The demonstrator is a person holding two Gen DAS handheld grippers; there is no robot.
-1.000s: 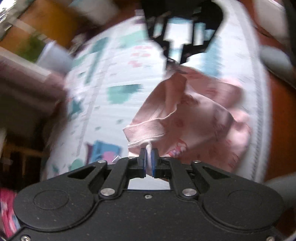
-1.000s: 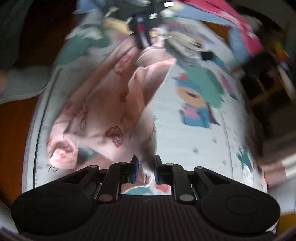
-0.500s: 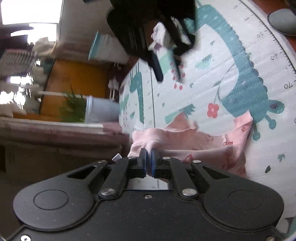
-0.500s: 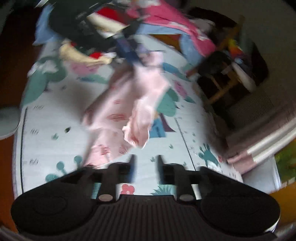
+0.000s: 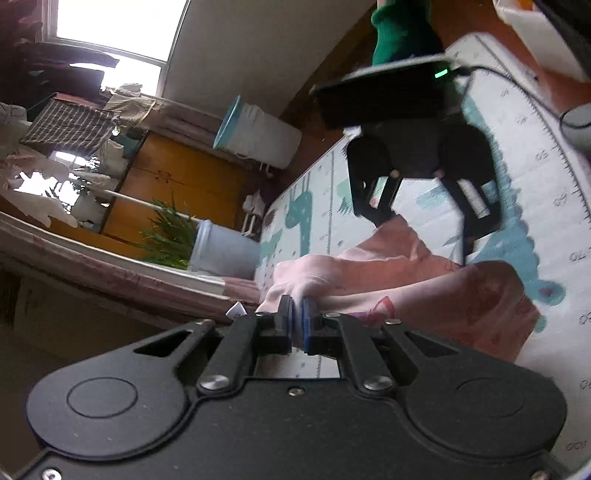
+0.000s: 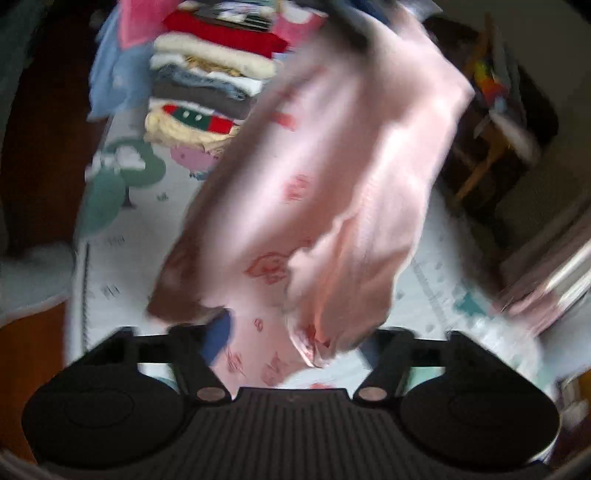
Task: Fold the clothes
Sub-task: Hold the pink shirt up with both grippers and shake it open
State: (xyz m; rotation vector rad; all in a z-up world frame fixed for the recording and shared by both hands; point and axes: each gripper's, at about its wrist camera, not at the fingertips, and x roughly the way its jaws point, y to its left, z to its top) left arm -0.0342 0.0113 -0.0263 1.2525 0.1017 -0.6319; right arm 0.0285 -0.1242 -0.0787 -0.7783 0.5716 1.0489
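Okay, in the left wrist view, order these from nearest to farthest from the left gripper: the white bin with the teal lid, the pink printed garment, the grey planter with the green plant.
1. Pink printed garment, clamped in the left gripper.
2. Grey planter with the green plant, left of it on the floor.
3. White bin with the teal lid, farther up by the wall.

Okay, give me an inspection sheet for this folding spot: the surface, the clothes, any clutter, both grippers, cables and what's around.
Surface: printed play mat with ruler markings, laid on a brown floor.
Job's things: pink garment, lifted off the mat; stack of folded clothes behind it.
Clutter: loose blue clothing beside the stack.
Grippers: left gripper shut on the garment's edge; right gripper has just been opening, with cloth hanging between its jaws, unpinched.
Cables: a dark cable runs from the right gripper's body.
Surroundings: window, potted plant, white bin, wooden chair.
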